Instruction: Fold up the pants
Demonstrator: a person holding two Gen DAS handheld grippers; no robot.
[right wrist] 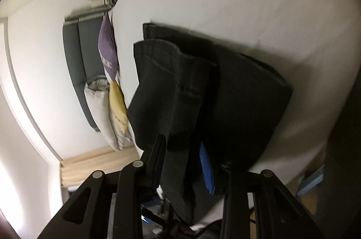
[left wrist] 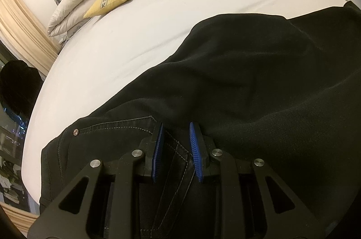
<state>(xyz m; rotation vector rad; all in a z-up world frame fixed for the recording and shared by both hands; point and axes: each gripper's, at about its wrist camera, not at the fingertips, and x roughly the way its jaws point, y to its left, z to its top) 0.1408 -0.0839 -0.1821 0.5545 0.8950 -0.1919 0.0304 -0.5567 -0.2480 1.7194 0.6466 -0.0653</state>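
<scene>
The black pants [left wrist: 237, 81] lie on the white bed [left wrist: 158, 20], spreading from 6 toward 3 o'clock in the left wrist view; they look like soft, fairly heavy denim that will sag, so the stitched waist and hems seem the surest holds. The left gripper [left wrist: 176, 128] stands narrowly parted over the seamed waist cloth, not clamped. The right gripper [right wrist: 182, 146] pinches a hanging leg fold.

The left tongs [left wrist: 176, 148] sit at the lower centre of the left wrist view, blue-padded fingers [left wrist: 195, 151] parted with a clear gap between them. The right tongs [right wrist: 182, 162] fill the bottom centre of the right wrist view, fingers narrowly parted with black fabric between them; whether they pinch it cannot be told.
</scene>
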